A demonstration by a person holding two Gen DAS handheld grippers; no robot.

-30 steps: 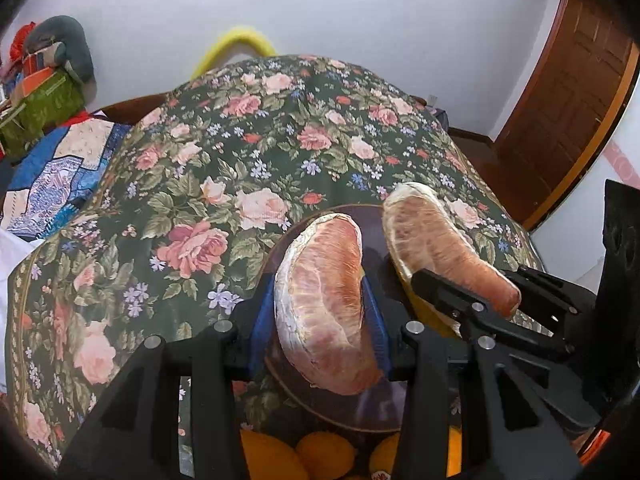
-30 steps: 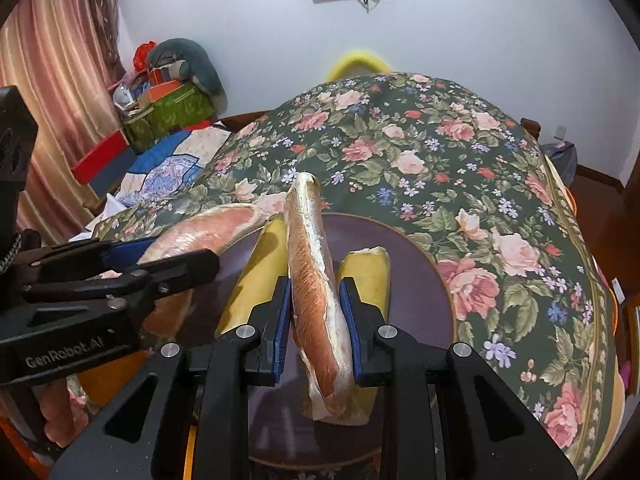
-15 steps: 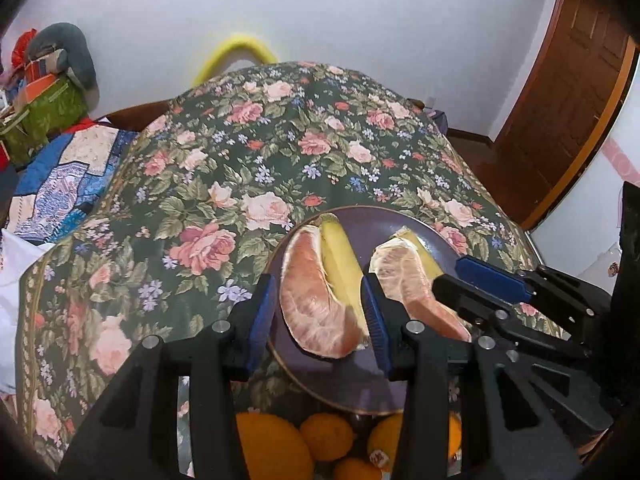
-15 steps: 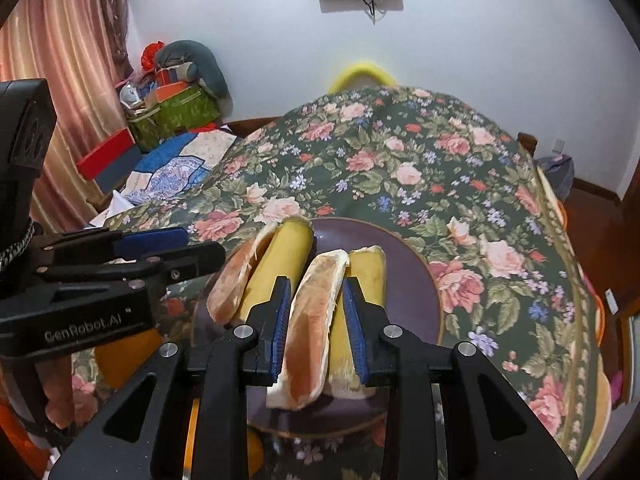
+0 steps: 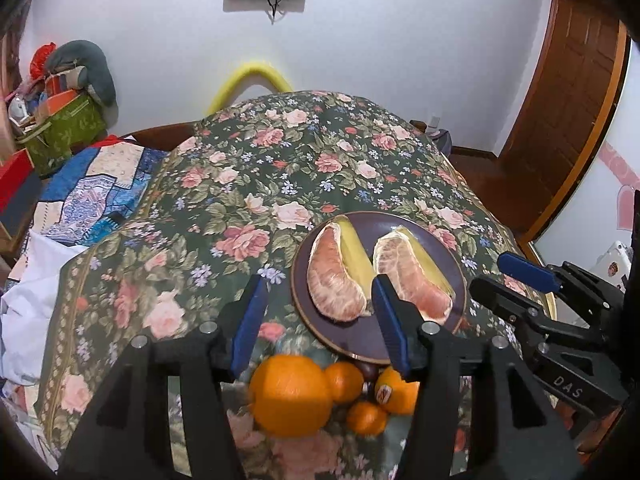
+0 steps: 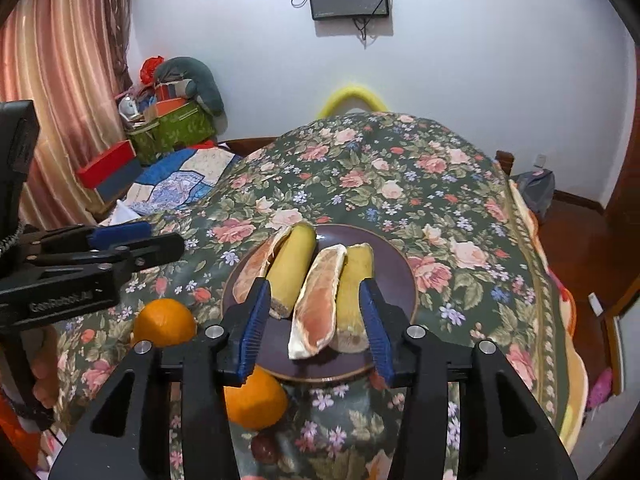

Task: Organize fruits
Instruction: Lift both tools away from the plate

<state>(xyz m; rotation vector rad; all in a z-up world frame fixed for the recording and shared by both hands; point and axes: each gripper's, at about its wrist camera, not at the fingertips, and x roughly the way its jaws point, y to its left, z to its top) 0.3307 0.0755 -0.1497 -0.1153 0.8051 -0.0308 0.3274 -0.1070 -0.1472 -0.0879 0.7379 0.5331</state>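
A dark round plate (image 5: 432,236) (image 6: 396,264) on the floral cloth holds two pink pomelo segments (image 5: 332,280) (image 6: 320,300) and two yellow bananas (image 6: 292,268), lying alternately side by side. My left gripper (image 5: 320,316) is open and empty above the plate's near left edge. My right gripper (image 6: 316,320) is open and empty above the plate's near edge. Several oranges (image 5: 292,392) (image 6: 164,322) lie on the cloth just in front of the plate.
The floral tablecloth (image 5: 248,184) covers a round table. A patchwork blanket (image 5: 92,192) and boxes (image 6: 108,168) lie to the left. A wooden door (image 5: 580,100) stands at the right. A small dark fruit (image 6: 264,446) lies near the oranges.
Both grippers lowered their pomelo segments onto the plate beside the bananas, opened, and pulled back and up. The segments now rest on the plate.
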